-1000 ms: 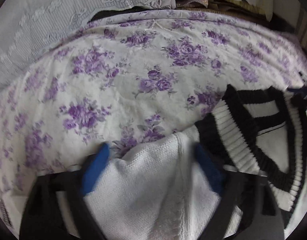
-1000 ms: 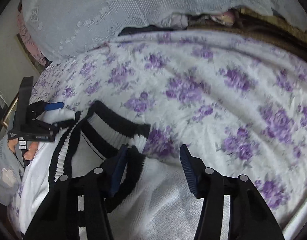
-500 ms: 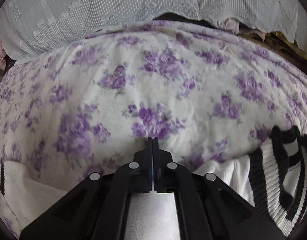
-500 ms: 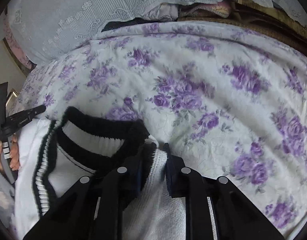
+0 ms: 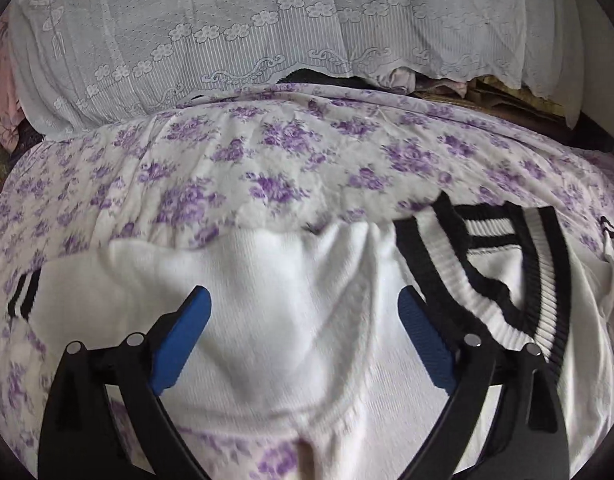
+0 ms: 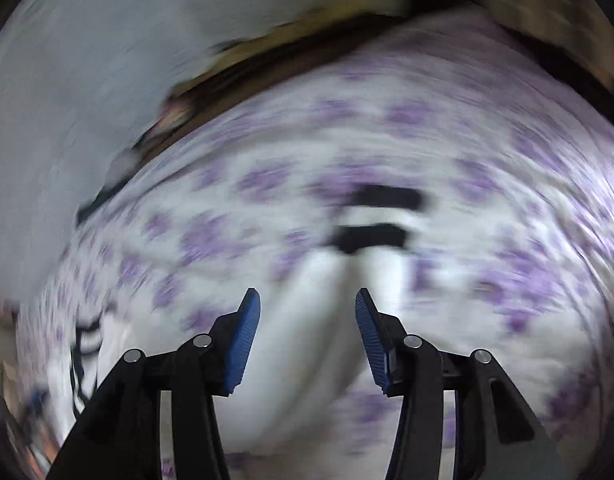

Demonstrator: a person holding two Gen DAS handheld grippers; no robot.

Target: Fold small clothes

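Now hovering over white sweater (image 5: 291, 300) at lower centre: left gripper (image 5: 303, 344) just spreading wide, right gripper (image 6: 307, 332) just parting, both gripping nothing.

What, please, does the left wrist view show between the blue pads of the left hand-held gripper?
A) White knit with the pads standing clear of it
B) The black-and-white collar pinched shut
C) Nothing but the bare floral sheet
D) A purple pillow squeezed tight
A: the left hand-held gripper has just been opening, and its pads stand wide apart over the white sweater, not pressing it.
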